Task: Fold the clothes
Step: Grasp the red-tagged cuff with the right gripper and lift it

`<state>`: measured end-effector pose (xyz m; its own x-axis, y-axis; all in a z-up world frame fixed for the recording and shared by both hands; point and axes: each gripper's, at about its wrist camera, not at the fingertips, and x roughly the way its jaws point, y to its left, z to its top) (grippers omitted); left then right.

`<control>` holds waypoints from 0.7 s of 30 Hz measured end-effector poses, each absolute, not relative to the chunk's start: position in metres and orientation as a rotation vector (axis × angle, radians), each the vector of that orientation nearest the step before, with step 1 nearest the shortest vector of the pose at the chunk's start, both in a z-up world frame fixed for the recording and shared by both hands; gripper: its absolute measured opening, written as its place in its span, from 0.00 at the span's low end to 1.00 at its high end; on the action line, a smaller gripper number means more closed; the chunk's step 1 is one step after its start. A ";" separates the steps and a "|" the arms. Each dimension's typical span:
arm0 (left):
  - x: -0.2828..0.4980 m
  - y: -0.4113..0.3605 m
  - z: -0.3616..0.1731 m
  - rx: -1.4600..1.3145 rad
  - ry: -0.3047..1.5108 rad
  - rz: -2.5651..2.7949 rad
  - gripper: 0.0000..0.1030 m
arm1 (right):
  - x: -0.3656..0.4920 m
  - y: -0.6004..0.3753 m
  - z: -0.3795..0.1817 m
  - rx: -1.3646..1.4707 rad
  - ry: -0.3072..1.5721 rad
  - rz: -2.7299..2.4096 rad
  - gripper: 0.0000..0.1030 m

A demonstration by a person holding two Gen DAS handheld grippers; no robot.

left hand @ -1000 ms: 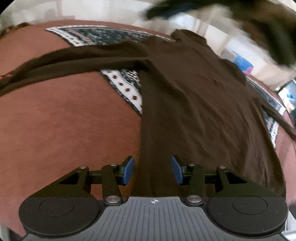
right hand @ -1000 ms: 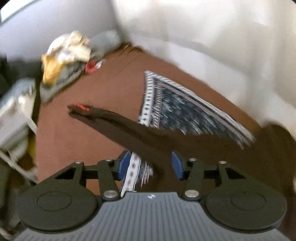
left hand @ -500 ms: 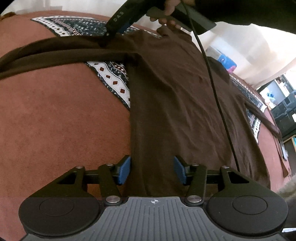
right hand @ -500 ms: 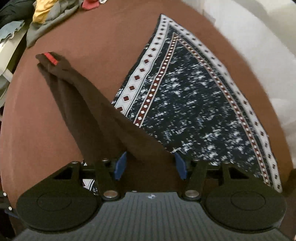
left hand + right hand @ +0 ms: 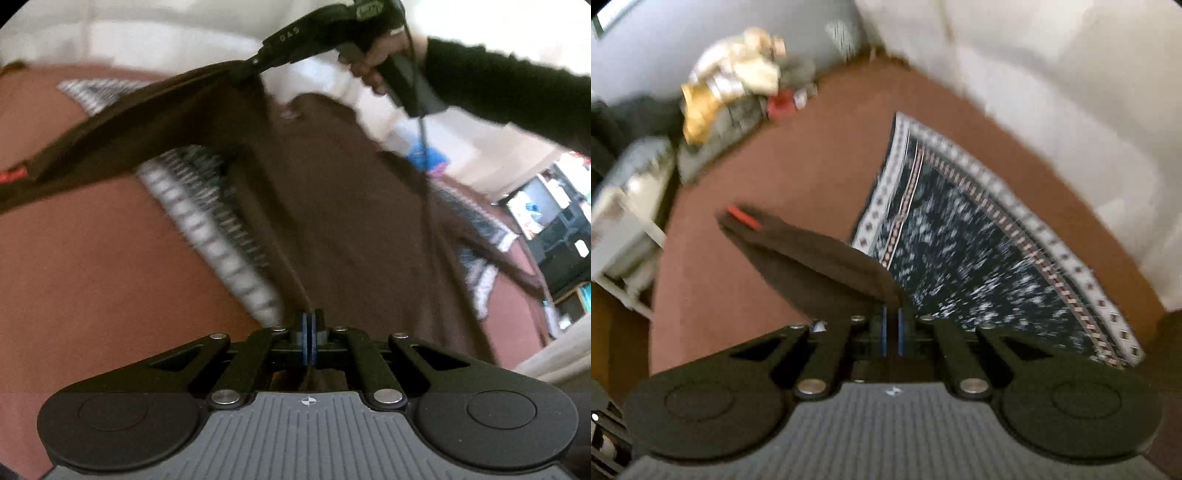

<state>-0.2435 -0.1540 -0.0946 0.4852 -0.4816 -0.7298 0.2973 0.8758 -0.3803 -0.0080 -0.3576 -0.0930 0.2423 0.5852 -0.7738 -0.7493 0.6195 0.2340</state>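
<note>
Now | right tongs (image 5: 255,68): "DAS" | pinching brown shirt (image 5: 332,206) | left tongs (image 5: 308,332) likewise

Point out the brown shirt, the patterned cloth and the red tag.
brown shirt (image 5: 332,206): left wrist view, on its body.
patterned cloth (image 5: 960,258): right wrist view, on its dark speckled middle.
red tag (image 5: 744,218): right wrist view, at the sleeve's end.

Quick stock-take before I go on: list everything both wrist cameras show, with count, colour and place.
shirt: one, dark brown, spread on the bed, a sleeve with a red tag stretched out
patterned cloth: one, navy with white border, under the shirt
bed cover: one, rust brown
clothes pile: one, yellow, grey and white, far corner
left claw: shut on the shirt's near edge
right claw: shut on the shirt by the sleeve
hand: one, dark sleeve, holding the right claw
</note>
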 end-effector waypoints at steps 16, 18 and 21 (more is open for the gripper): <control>-0.247 -0.276 -0.154 -0.080 1.122 -0.500 0.10 | -0.061 -0.536 -0.151 0.011 0.982 0.729 0.07; -0.246 -0.273 -0.162 -0.122 1.111 -0.499 0.18 | -0.065 -0.524 -0.152 0.011 0.970 0.753 0.07; -0.243 -0.263 -0.155 -0.217 1.143 -0.493 0.32 | -0.076 -0.512 -0.143 0.046 0.942 0.787 0.10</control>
<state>-0.2429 -0.2629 -0.1551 0.3229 -0.4803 -0.8155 0.2640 0.8732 -0.4097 -0.0757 -0.5120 -0.1431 0.3362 0.6226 -0.7067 -0.5847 0.7262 0.3616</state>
